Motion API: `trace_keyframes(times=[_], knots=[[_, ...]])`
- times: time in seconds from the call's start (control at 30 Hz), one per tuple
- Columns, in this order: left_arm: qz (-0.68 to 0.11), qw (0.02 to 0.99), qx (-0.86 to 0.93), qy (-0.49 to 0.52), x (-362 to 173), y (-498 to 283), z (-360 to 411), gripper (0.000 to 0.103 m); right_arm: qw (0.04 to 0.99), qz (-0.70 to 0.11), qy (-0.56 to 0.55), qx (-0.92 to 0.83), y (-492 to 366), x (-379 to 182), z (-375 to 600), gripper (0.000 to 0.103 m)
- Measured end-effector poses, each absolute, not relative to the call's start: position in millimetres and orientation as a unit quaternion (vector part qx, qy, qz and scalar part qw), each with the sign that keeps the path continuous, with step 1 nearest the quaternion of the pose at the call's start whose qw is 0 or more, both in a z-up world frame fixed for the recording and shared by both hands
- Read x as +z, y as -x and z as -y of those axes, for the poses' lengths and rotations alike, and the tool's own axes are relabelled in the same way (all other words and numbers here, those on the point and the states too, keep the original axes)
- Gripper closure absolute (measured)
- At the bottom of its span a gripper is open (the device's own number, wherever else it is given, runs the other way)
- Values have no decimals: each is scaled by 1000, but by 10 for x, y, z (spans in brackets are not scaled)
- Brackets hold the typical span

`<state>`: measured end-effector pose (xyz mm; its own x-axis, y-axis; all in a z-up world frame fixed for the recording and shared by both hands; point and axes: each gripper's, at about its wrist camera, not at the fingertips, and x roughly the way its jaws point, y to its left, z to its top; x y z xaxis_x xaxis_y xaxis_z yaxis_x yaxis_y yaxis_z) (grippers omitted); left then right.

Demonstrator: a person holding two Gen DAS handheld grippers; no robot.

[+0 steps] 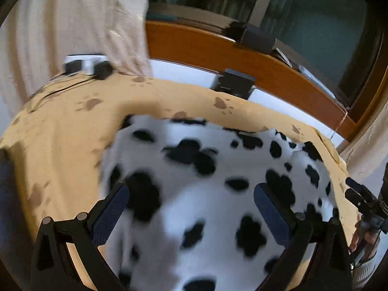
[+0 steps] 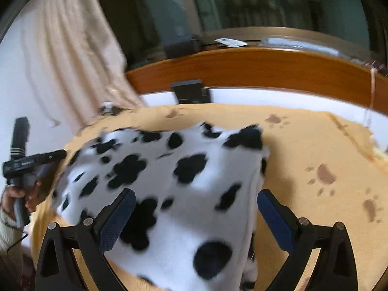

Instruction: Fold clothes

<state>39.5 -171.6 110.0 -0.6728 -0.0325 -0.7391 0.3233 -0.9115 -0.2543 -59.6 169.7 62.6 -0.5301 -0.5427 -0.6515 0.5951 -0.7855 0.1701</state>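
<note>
Spread over the work surface is a tan fleece blanket printed with brown paw marks [image 1: 72, 131], and behind it a curved reddish-brown wooden ledge [image 1: 218, 48] is seen below a dark window, with a pale beige curtain [image 1: 72, 24] hung at the left. From the left wrist view, a white fleece garment with black cow-like spots [image 1: 206, 169] is seen lying on the blanket, its blurred cloth running down between the fingers of the left gripper [image 1: 191, 208]. Those blue-padded fingers [image 1: 111, 213] are held wide apart, with nothing clamped; whether the pads touch the cloth cannot be told. At the right edge of this view, part of a hand [image 1: 363, 237] is seen around a dark handle. From the right wrist view, the same spotted garment [image 2: 169, 169] is shown on the blanket [image 2: 315, 145], spread toward the left and centre, with its right edge falling just inside the right-hand finger. The right gripper [image 2: 196, 211] is likewise held with its blue-padded fingers [image 2: 118, 218] spread wide, closed on nothing. At the far left, a hand [image 2: 14, 198] is seen grasping the black handle of the other gripper beside the garment's left edge. A small black box-shaped device [image 2: 191, 92] is seen at the far edge of the blanket, below the ledge [image 2: 266, 68].
</note>
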Motion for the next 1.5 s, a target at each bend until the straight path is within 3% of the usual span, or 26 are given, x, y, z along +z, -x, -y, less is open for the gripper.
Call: trace_keyframes(times=[0.2, 0.4, 0.53, 0.67, 0.8, 0.9, 1.0, 1.23, 1.37, 1.5], knots=[[-200, 130, -856, -459, 681, 347, 1935, 0, 275, -117, -351, -887, 881, 695, -1107, 1], [-176, 136, -866, -447, 493, 306, 2002, 0, 250, -156, -437, -850, 1332, 22, -860, 1], [-118, 155, -868, -458, 461, 388, 1845, 0, 271, -140, -440, -845, 1346, -31, -949, 1], [-108, 149, -873, -452, 495, 404, 1822, 0, 281, -119, -426, -852, 1297, 44, -1028, 1], [-131, 109, -896, -410, 709, 190, 1727, 0, 286, 5, -388, -876, 1134, 357, -1611, 1], [-96, 47, -915, -390, 952, 87, 1265, 0, 253, 46, -365, -895, 1050, 479, -2121, 1], [21, -31, -925, -379, 1145, 1, 417, 0, 245, 44, -361, -898, 986, 407, -2415, 1], [278, -116, -891, -341, 1027, -252, -1285, 0, 267, 55, -366, -890, 847, 115, -2798, 1], [332, -132, -872, -334, 857, -232, -1725, 0, 247, 49, -357, -900, 851, 174, -2868, 1], [326, -176, -862, -345, 786, -159, -1926, 0, 225, 80, -352, -905, 858, 236, -3073, 1]])
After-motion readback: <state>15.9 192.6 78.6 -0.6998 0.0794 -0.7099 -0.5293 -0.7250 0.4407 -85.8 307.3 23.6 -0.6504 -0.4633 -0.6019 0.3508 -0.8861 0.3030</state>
